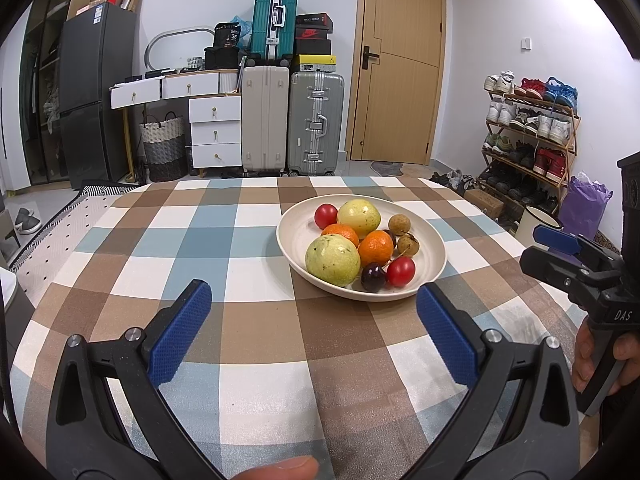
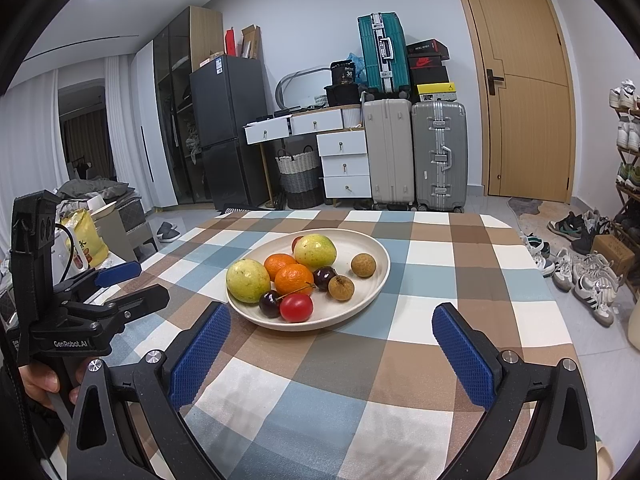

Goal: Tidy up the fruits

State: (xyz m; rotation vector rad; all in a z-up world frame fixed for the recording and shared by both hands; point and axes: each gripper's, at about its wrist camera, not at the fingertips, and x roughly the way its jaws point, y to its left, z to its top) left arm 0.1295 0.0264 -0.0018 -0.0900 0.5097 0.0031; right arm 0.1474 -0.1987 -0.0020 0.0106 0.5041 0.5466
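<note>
A cream plate (image 1: 434,246) (image 2: 376,252) on the checked tablecloth holds two green guavas (image 1: 333,260) (image 2: 248,281), two oranges (image 1: 375,248) (image 2: 294,279), two red tomatoes (image 1: 401,271) (image 2: 296,307), two dark cherries (image 1: 373,277) (image 2: 270,304) and two brown longans (image 1: 399,224) (image 2: 363,265). My left gripper (image 1: 314,308) is open and empty, hovering just short of the plate's near-left rim. My right gripper (image 2: 332,326) is open and empty, near the plate's front edge. Each gripper shows at the other view's side: the right (image 1: 560,252), the left (image 2: 128,280).
The table (image 1: 260,332) (image 2: 400,360) carries the checked cloth. Behind stand suitcases (image 1: 294,120), a white drawer unit (image 1: 214,128), a fridge (image 1: 94,92) and a wooden door (image 1: 400,60). A shoe rack (image 1: 532,128) and loose shoes (image 2: 580,272) are on the right.
</note>
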